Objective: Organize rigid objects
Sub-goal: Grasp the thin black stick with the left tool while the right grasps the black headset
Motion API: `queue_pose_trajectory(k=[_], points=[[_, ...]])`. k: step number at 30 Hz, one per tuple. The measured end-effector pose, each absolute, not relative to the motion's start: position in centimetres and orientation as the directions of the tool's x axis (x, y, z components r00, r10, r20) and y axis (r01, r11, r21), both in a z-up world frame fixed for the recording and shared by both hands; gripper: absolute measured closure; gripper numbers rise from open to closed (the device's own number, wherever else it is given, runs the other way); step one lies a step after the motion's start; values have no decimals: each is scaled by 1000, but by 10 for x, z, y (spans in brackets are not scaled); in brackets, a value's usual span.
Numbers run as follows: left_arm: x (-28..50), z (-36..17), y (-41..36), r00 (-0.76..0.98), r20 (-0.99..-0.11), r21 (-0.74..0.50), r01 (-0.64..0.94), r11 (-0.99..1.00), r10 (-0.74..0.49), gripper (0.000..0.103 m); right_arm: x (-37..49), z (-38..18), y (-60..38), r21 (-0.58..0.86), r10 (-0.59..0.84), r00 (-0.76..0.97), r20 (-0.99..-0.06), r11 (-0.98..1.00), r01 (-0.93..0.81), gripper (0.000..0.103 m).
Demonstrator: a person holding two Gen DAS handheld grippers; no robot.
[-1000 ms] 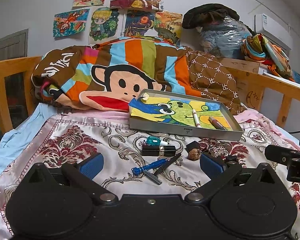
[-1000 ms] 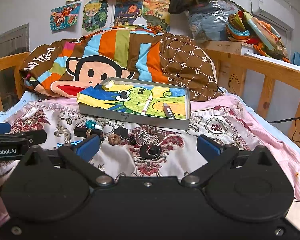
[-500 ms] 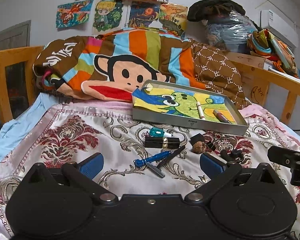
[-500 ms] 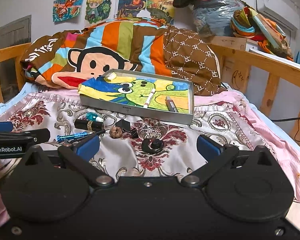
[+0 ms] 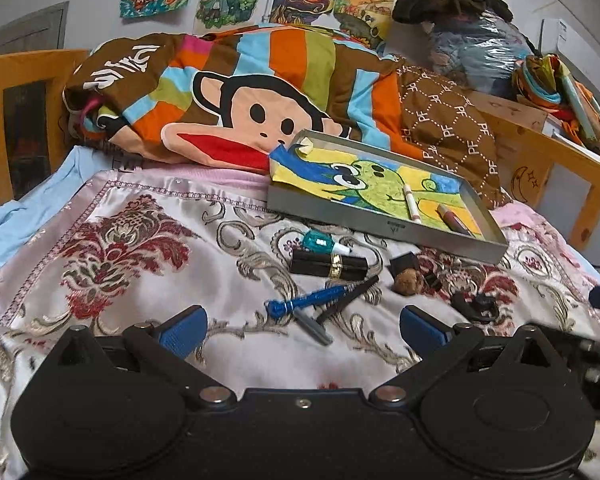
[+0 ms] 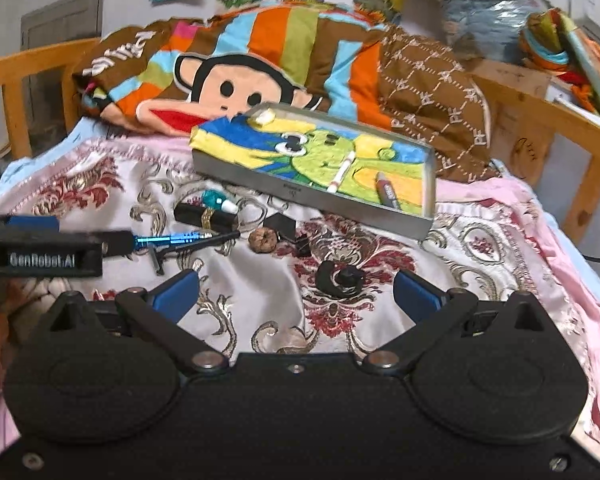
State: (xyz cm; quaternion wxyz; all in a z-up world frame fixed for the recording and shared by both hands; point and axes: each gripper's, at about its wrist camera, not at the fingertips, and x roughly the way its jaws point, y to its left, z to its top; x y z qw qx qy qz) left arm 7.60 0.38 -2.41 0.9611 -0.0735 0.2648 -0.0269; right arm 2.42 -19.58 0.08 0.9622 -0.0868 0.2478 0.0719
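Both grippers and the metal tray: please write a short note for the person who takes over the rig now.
Left gripper: open, empty, above the bedspread before the blue pen.
Right gripper: open, empty, before the black round piece.
Done: white marker and red-brown marker lie in the metal tray.
Left on the bedspread: blue pen, black lipstick tube, teal bottle, walnut, black round piece, some small dark pieces. Nothing is gripped yet.
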Motion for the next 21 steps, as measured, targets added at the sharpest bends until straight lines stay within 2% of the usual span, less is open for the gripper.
queue_pose_trajectory(k=[10,14,21], points=[[123,-35,-4,838,-489,-175,177,968,-242,1,76,-17,-222,-129,95,830,-550,972,-196,0],[136,-41,-8,817,-497,-179,233,956,-292,2,101,-23,-248,-49,152,811,-565,975,-217,0],[152,-55,-21,758,-560,-162,294,942,-334,14,135,-39,-275,95,215,772,-598,976,-198,1]])
